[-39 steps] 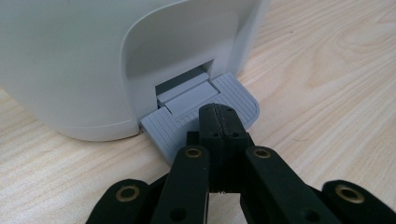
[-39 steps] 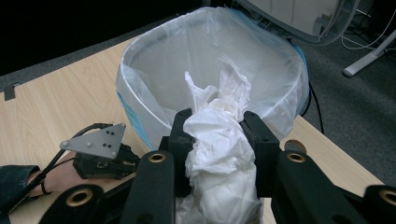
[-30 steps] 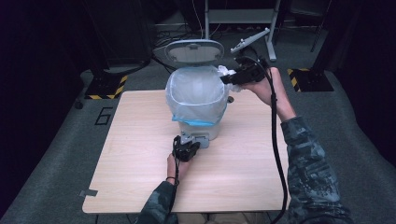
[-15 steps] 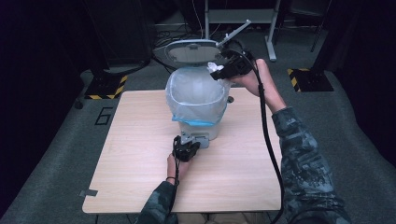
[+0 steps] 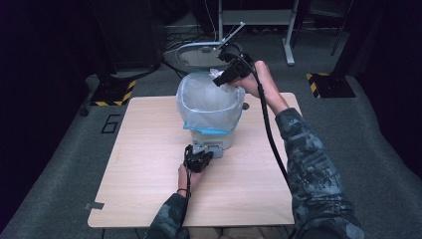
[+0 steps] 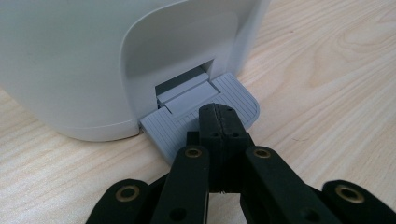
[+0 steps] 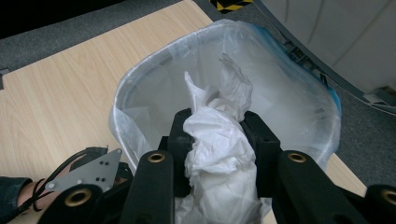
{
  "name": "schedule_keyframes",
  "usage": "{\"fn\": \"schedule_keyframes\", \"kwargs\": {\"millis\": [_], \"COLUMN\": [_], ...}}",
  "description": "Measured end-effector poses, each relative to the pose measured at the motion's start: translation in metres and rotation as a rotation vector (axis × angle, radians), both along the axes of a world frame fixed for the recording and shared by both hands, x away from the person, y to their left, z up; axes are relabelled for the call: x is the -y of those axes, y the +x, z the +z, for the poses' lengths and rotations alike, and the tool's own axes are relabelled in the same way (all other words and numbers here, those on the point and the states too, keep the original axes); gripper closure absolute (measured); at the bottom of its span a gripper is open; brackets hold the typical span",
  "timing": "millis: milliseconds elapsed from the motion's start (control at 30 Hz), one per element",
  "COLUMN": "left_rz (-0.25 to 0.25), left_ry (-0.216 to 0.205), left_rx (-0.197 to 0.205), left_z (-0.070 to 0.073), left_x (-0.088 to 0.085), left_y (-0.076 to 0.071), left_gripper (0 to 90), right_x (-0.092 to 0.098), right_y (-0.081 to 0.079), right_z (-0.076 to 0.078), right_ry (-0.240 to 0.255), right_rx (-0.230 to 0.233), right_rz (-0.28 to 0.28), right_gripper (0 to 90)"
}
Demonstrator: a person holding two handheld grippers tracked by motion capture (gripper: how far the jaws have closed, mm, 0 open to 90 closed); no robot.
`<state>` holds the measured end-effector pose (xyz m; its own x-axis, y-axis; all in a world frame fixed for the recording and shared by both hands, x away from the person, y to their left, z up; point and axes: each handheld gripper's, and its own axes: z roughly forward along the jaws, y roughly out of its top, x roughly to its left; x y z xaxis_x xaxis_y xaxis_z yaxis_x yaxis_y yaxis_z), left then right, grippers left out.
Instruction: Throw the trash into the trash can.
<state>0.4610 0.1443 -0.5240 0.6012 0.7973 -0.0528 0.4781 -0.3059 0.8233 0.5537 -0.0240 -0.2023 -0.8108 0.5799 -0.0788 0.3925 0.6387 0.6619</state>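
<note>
White crumpled tissue [image 7: 219, 140] is sitting pinched between the jaws of your right hand-held gripper [image 5: 230, 73], which you are holding over the far rim of the pedal bin [image 5: 214, 130]. A clear plastic liner [image 7: 289, 98] is lining the bin, and its lid [image 5: 196, 52] is standing open behind. Your left hand-held gripper [image 6: 218, 122], jaws closed together and gripping nothing, is pressing its tips down on the grey ribbed pedal [image 6: 233, 95] at the bin's base. The bin is standing near the middle of the wooden table [image 5: 139, 164].
</note>
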Motion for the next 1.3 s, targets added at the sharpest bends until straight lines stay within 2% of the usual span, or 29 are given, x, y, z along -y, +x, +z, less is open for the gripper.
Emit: {"fn": "schedule_keyframes", "kwargs": {"millis": [533,600,633,667,733,767,867,967,1067,1300], "left_rz": [0.000,0.000,-0.001,0.000,0.000,0.000,0.000,0.001,0.000,0.000], "left_ry": [0.000,0.000,0.000,0.000,0.000,0.000,-0.001,-0.001,-0.001,-0.002], "left_rx": [0.001,0.001,0.000,0.001,0.000,0.000,0.000,0.000,0.000,0.000], "left_z": [0.000,0.000,0.000,0.000,0.000,0.000,0.000,0.000,0.000,0.000], "left_x": [0.000,0.000,0.000,0.000,0.000,0.000,0.000,0.000,0.000,0.000], "left_y": [0.000,0.000,0.000,0.000,0.000,0.000,0.000,0.000,0.000,0.000], "left_gripper": [90.0,90.0,90.0,90.0,90.0,90.0,90.0,90.0,90.0,90.0], "right_x": [-0.028,-0.032,-0.034,-0.034,-0.036,-0.036,-0.036,-0.034,-0.031,-0.019], "right_y": [0.014,0.016,0.017,0.017,0.016,0.016,0.015,0.013,0.008,-0.005], "right_z": [-0.016,-0.019,-0.021,-0.021,-0.023,-0.023,-0.025,-0.023,-0.021,-0.022], "right_ry": [-0.052,-0.062,-0.068,-0.068,-0.066,-0.066,-0.069,-0.045,-0.034,-0.016], "right_rx": [0.004,0.001,0.005,0.005,0.024,0.024,0.019,0.006,0.014,0.041], "right_rz": [0.024,0.017,0.006,0.006,-0.008,-0.008,-0.003,0.003,0.014,0.020], "right_gripper": [66.9,60.9,40.6,40.6,22.1,22.1,12.7,6.1,2.8,1.3]}}
